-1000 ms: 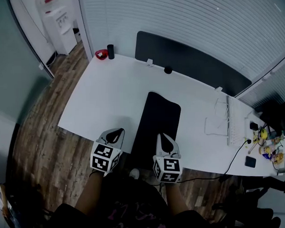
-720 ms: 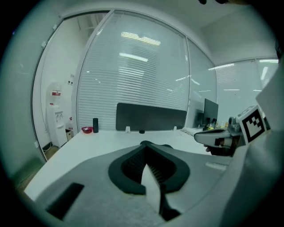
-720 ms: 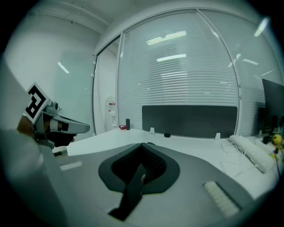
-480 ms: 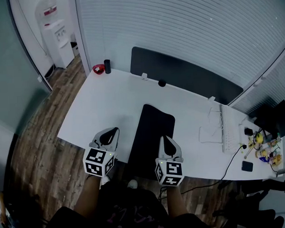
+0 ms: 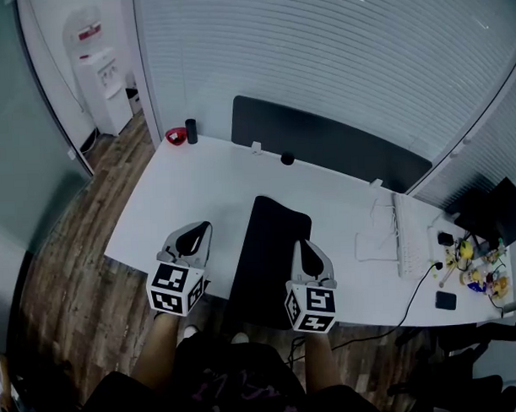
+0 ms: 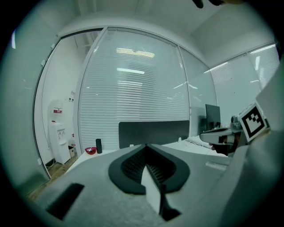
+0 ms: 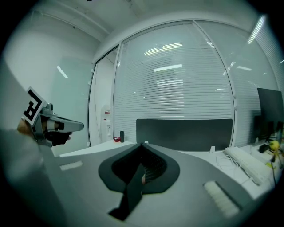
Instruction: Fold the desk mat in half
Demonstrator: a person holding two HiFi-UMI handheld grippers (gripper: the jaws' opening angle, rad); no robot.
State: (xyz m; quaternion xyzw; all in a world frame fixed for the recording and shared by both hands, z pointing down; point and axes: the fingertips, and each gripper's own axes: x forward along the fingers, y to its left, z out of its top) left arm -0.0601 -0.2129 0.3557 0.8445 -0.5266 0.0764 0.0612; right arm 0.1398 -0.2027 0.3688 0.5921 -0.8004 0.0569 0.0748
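Your left gripper, tongs pressed together and empty, hangs left of the desk mat lying flat on the desk; your right gripper, likewise closed, hovers over its right edge. Descend closed and you'll likely shove it, not pinch it

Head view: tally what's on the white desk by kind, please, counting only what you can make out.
Black rectangular desk mat: 1
Red bowl: 1
Black upright cylinder: 1
Small black round object: 1
White keyboard: 1
Flat black slab, perhaps a phone: 1
Small colourful clutter at the far right end: too small to count
Total: 6
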